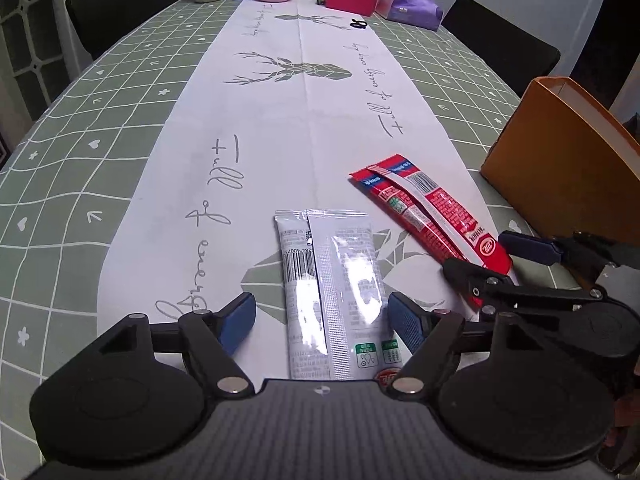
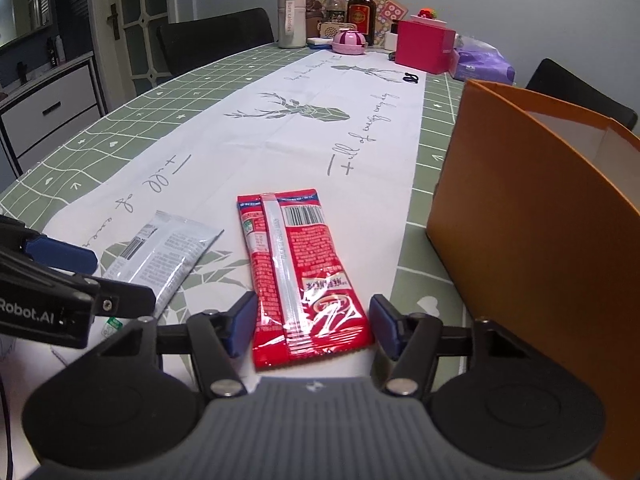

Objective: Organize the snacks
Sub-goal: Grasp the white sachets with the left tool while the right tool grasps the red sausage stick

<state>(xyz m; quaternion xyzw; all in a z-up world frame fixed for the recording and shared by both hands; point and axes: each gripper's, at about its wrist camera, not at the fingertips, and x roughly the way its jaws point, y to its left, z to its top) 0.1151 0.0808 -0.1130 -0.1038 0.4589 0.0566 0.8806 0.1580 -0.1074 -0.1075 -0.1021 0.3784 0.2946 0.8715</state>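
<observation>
You straddle two snacks on the surface [image 1: 160, 92]: left claw [image 1: 322, 320] apart around the silver packet [image 1: 332, 296], right claw [image 2: 312, 326] apart around the red packet [image 2: 296, 272]. Next, clamp and lift toward the orange box [image 2: 520, 240].

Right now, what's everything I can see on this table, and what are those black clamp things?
silver snack packet: one, silver-white, flat on the white runner between the left gripper's fingers.
red snack packet: one, red, flat on the runner between the right gripper's fingers.
orange box: one, open-topped, at the table's right edge.
tablecloth: one, green grid with a white deer runner.
pink box: one, at the far end.
pink round container: one, far end.
bottles: several, far end.
purple packet: one, far right.
chairs: three, black.
left gripper: black, blue pads, open.
right gripper: same, open.
</observation>
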